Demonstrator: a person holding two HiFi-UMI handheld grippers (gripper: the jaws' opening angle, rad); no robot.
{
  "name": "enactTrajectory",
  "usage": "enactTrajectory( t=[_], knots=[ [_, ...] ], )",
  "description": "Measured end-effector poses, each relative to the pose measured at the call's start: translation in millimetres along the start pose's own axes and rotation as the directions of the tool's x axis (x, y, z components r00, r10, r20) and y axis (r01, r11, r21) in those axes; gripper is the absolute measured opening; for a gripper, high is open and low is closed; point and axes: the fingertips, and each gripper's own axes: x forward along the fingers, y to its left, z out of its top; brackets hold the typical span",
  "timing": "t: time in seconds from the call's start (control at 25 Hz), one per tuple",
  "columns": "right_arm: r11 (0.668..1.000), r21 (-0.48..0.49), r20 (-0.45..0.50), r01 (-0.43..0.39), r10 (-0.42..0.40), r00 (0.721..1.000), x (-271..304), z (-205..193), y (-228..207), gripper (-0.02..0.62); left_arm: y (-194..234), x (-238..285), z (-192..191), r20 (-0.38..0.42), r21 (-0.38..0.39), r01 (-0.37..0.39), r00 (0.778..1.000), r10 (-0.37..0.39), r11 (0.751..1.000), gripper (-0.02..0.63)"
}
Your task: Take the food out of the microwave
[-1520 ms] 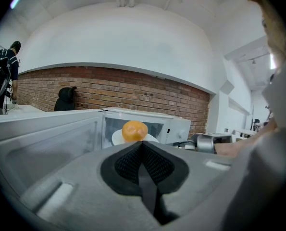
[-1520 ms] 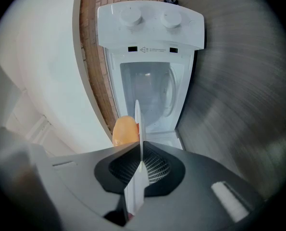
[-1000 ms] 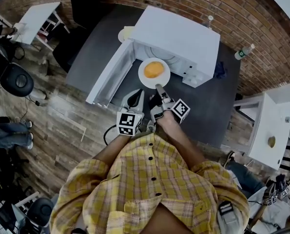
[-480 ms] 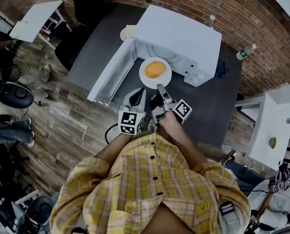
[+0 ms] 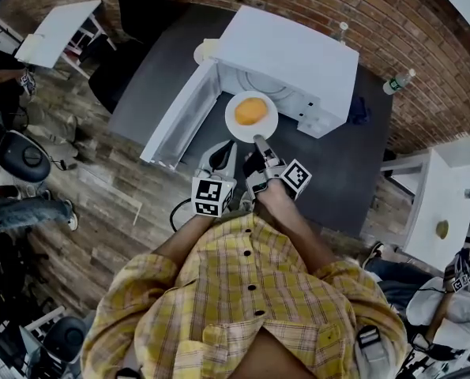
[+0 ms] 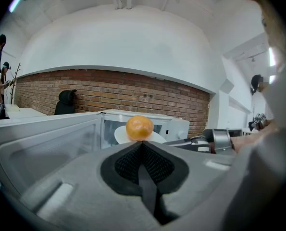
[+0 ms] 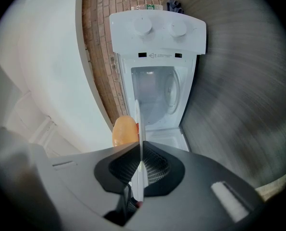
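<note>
The white microwave (image 5: 290, 58) stands on a dark grey table with its door (image 5: 179, 117) swung open to the left. A white plate (image 5: 236, 126) carrying a round orange piece of food (image 5: 251, 110) hangs just in front of the open cavity. My right gripper (image 5: 258, 140) is shut on the plate's near rim. In the right gripper view the plate (image 7: 137, 124) runs edge-on between the jaws of that gripper (image 7: 139, 150), with the food (image 7: 123, 130) on its left. My left gripper (image 5: 223, 155) sits beside it, shut and holding nothing (image 6: 142, 146). It looks at the food (image 6: 139, 127).
The grey table (image 5: 337, 180) extends to the right of the microwave, with a blue object (image 5: 358, 113) and a bottle (image 5: 398, 83) near its far edge. A second plate (image 5: 203, 52) lies behind the door. White side tables, chairs and people stand around on the wood floor.
The plate and both grippers stay where they were. A person at the left edge has shifted.
</note>
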Motion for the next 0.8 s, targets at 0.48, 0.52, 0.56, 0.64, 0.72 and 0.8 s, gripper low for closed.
enactTrajectory(
  t=[0.48,0.52,0.56,0.64,0.72,0.8],
  knots=[
    [1.000,0.001,0.009,0.000,0.000,1.000,-1.5,1.9,0.5,0.012,1.6,0.2,-0.2,0.003,0.001,0.000,1.000,0.000,1.000,0.000],
    [1.000,0.000,0.009,-0.001,0.001,1.000,-1.3,1.9,0.4,0.012,2.0,0.3,-0.4,0.003,0.000,-0.001,1.000,0.001,1.000,0.000],
    [1.000,-0.001,0.010,-0.001,0.001,1.000,-0.9,1.9,-0.1,0.012,2.5,0.4,-0.8,0.002,0.000,-0.001,1.000,0.001,1.000,0.000],
    [1.000,0.001,0.011,-0.003,0.003,1.000,0.0,1.3,-0.9,0.012,3.9,0.5,-1.6,0.002,-0.001,-0.001,1.000,0.001,1.000,0.000],
    [1.000,0.003,0.011,-0.003,0.003,1.000,0.2,0.2,-2.4,0.012,5.3,0.1,-2.4,0.005,-0.001,-0.001,1.000,0.001,1.000,0.000],
    [1.000,0.004,0.009,-0.003,0.003,1.000,0.5,-1.0,-3.7,0.012,6.6,-0.6,-3.4,0.007,-0.001,-0.002,1.000,0.002,1.000,0.000]
  ],
)
